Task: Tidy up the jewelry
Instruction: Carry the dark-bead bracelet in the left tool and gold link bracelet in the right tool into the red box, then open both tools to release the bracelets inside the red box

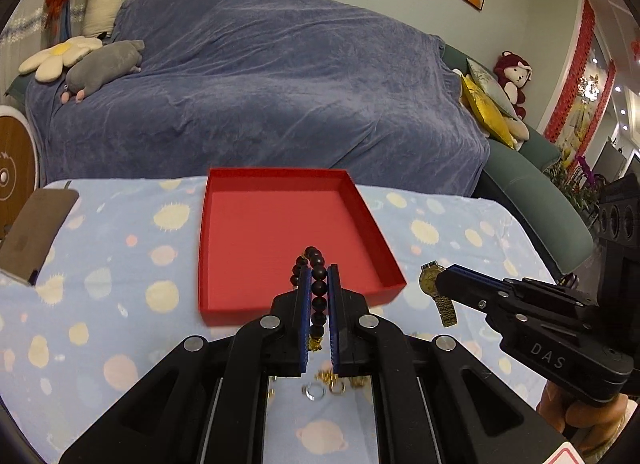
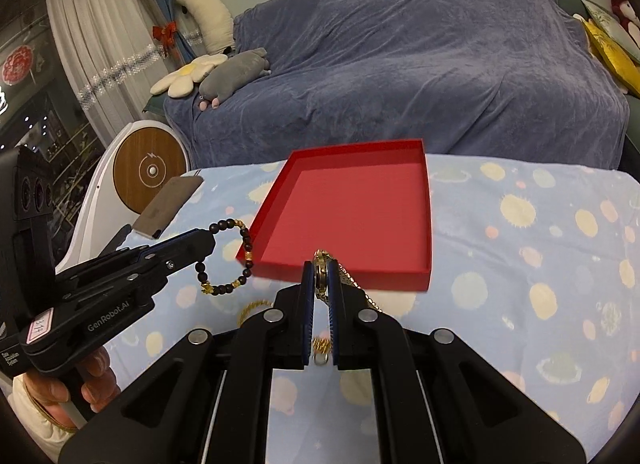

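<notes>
Both pieces lifted, tray not yet loaded

The spotted blue cloth (image 1: pixel 120 248) carried an empty red tray (image 1: pixel 280 232), with loose rings (image 1: pixel 316 390) and a gold bangle (image 2: pixel 254 310) left on the cloth nearer the person. The left gripper (image 1: pixel 319 276) pinched a dark bead bracelet (image 1: pixel 318 296) above the tray's near edge; the right gripper (image 2: pixel 320 268) was clamped on a gold watch (image 2: pixel 320 272), its strap dangling. This looked like the carry step; next, each piece probably needed lowering over the tray floor before release.
</notes>
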Demonstrator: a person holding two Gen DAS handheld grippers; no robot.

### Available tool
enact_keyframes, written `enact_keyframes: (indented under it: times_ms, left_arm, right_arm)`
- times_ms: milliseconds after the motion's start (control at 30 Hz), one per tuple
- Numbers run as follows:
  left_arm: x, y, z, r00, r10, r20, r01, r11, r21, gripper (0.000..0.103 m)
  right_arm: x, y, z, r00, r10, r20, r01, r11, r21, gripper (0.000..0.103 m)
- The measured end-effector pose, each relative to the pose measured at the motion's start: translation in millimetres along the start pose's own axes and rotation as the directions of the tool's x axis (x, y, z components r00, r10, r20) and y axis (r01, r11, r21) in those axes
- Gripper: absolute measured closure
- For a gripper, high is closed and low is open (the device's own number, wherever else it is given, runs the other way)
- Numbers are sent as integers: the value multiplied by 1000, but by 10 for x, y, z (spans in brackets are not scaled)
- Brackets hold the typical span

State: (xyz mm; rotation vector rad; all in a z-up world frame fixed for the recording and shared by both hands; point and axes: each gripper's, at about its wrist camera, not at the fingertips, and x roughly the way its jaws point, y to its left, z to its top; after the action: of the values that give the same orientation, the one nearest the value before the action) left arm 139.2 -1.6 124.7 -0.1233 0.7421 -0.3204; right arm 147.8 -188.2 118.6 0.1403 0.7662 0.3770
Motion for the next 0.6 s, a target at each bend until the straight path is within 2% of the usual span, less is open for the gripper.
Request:
enact_keyframes:
  times_ms: [133, 300, 433, 600]
  left_arm:
    - [423, 99, 397, 1000, 2, 0, -2, 1000, -7, 98]
    - [1058, 247, 710, 1000, 4, -26, -5, 1000, -30, 98]
    - [1514, 371, 829, 998, 40, -41, -42, 998, -41, 98]
    - [1935, 617, 871, 994, 74, -80, -80, 995, -64, 97]
  right_arm:
    - [404, -195, 376, 1000, -30, -1, 30, 999, 16, 97]
    - [994, -490, 741, 998, -61, -21, 62, 997, 51, 97]
    - [1434, -683, 889, 996, -71, -56, 75, 994, 79, 97]
    - [1885, -800, 921, 992, -45, -117, 56, 994, 95, 96]
